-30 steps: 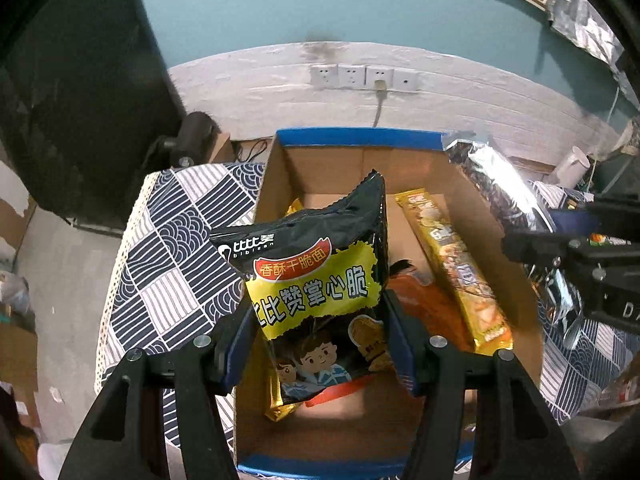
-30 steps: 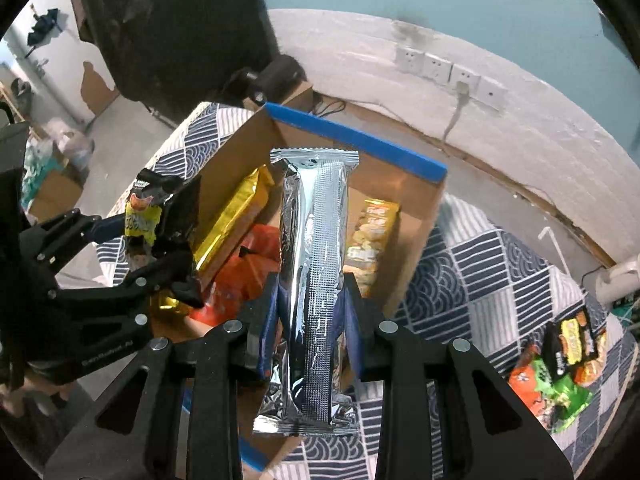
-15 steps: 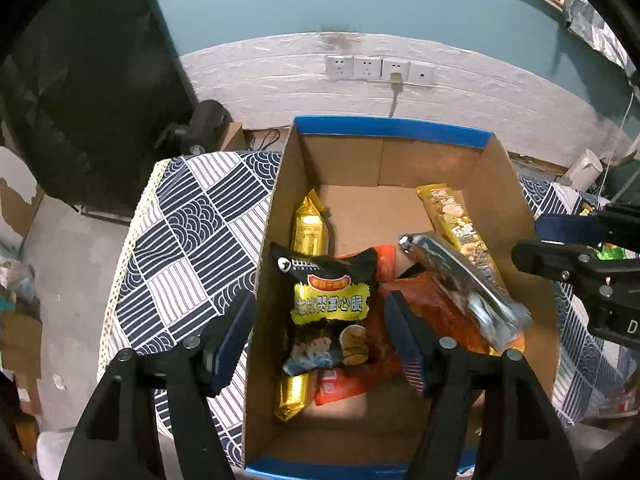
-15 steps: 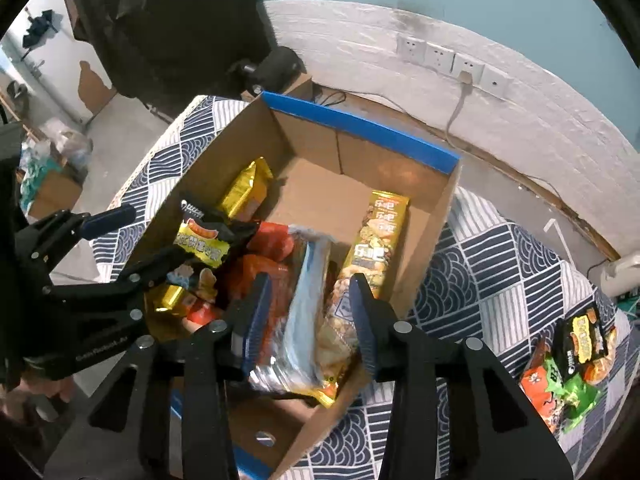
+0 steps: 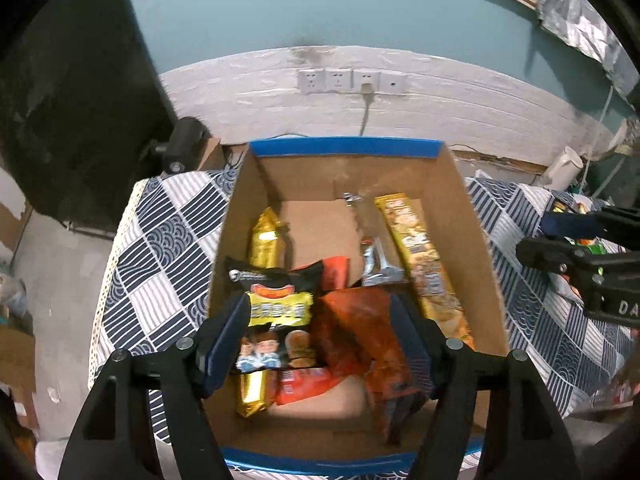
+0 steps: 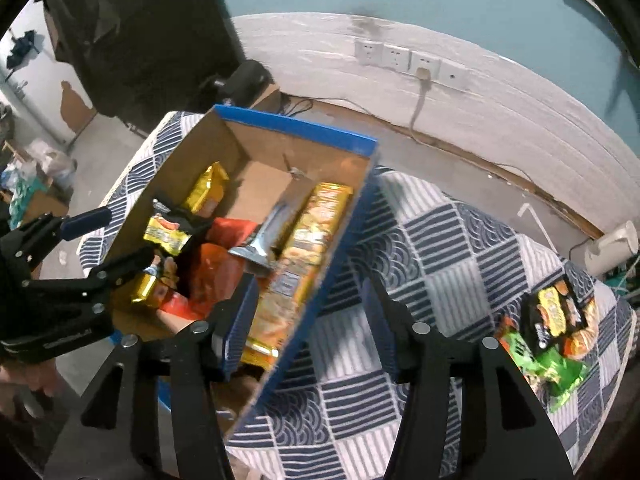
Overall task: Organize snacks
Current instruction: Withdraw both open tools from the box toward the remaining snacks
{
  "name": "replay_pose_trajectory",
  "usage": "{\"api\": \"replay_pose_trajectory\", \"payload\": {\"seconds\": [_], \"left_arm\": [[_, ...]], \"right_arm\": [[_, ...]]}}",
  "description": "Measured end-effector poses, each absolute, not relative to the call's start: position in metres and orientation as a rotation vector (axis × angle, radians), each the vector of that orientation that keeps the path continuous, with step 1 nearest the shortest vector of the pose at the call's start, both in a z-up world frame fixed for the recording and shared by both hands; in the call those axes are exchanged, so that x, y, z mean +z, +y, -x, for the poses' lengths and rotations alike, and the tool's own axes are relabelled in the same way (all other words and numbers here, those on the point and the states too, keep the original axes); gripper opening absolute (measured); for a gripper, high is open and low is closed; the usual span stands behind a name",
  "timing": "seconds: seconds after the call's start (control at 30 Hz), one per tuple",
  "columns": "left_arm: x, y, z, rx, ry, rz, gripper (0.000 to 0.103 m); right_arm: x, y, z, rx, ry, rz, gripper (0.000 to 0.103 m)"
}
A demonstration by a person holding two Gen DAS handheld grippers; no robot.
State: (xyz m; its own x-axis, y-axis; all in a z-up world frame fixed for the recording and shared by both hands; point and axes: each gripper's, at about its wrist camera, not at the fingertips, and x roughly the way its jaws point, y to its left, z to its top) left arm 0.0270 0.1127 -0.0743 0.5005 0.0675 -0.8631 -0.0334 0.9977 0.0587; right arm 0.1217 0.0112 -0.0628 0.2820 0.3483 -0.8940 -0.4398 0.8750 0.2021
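Observation:
A cardboard box (image 5: 344, 148) with a blue rim sits on the checked tablecloth. In it lie a black-and-yellow snack bag (image 5: 276, 312), a silver pack (image 5: 374, 252), a long yellow pack (image 5: 424, 268), a gold pack (image 5: 266, 240) and orange packs (image 5: 356, 336). My left gripper (image 5: 318, 344) hovers over the box's near end, jaws opening; the black bag lies below, free of the pads. My right gripper (image 6: 310, 328) hangs over the box's (image 6: 296, 126) right wall, jaws opening, nothing between them. The silver pack (image 6: 266, 240) rests beside the long yellow pack (image 6: 304, 248).
More snack bags (image 6: 552, 328), green, black and orange, lie on the tablecloth (image 6: 448, 248) at the right. In the right wrist view the left gripper (image 6: 128, 234) shows at the left. The right gripper (image 5: 534, 236) shows in the left wrist view. A wall with sockets (image 5: 352, 80) stands behind.
Both grippers let go: the black bag and the silver pack dropped into the box. Both sets of jaws widened. The right gripper shifted right, toward the box's wall.

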Motion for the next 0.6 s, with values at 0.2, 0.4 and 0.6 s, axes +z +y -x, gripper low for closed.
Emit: {"api": "replay_pose_trajectory", "payload": {"seconds": [0.2,0.4,0.6], "left_arm": [[-0.068,0.088,-0.028,0.032,1.033,-0.082,0.075],[-0.067,0.066,-0.031,0.015,1.034,-0.117,0.075],[-0.067,0.041,-0.033,-0.017,1.046,-0.144,0.075]], "right_arm": [[-0.063,-0.022,-0.120,0.491,1.167,0.064,0.054],[-0.063,-0.058,-0.118,0.445,1.164,0.052,0.054],[-0.064,-0.092,-0.113,0.400,1.167,0.068,0.058]]}}
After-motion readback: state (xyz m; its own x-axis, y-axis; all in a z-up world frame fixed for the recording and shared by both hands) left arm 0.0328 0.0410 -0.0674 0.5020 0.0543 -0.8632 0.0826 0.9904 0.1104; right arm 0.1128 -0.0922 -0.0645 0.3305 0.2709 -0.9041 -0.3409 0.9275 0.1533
